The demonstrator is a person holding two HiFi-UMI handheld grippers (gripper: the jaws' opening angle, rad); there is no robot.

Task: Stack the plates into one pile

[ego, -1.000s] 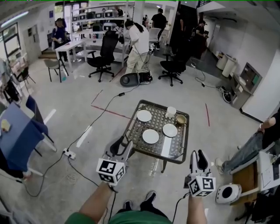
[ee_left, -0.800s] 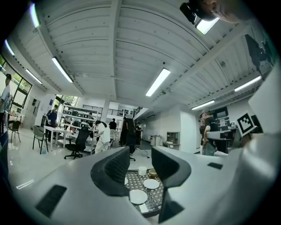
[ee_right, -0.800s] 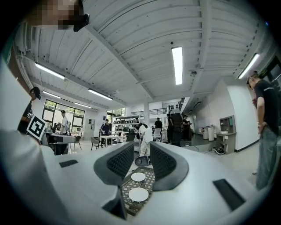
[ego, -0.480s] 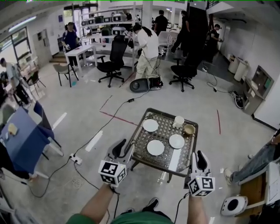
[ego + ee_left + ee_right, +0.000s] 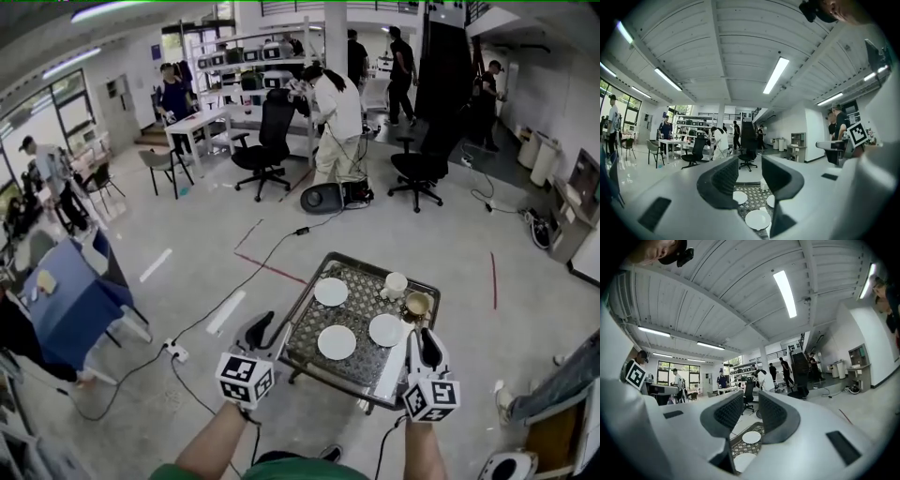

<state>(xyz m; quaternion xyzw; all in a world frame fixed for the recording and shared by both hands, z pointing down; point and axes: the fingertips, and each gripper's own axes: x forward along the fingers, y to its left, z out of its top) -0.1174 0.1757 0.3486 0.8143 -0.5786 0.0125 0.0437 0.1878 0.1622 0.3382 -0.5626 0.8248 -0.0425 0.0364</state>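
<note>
Three white plates lie apart on the small wire-mesh table (image 5: pixel 302 323): a far plate (image 5: pixel 331 292), a near plate (image 5: pixel 337 342) and a right plate (image 5: pixel 386 330). My left gripper (image 5: pixel 265 328) hovers at the table's near left corner, open and empty. My right gripper (image 5: pixel 424 337) is at the near right edge, also open and empty. In the left gripper view the near plate (image 5: pixel 757 219) and far plate (image 5: pixel 739 197) show below the left gripper (image 5: pixel 750 177). The right gripper view shows two plates (image 5: pixel 751 437) below the right gripper (image 5: pixel 750 414).
A white cup (image 5: pixel 397 284) and a tan bowl (image 5: pixel 416 304) stand at the table's far right, and a white strip (image 5: pixel 394 361) lies along its right side. A cable and power strip (image 5: pixel 174 352) cross the floor at left. Office chairs and several people are farther back.
The table and plates have come nearer and lower in the head view. Both grippers have moved forward to the table's near edge. Their jaws look unchanged.
</note>
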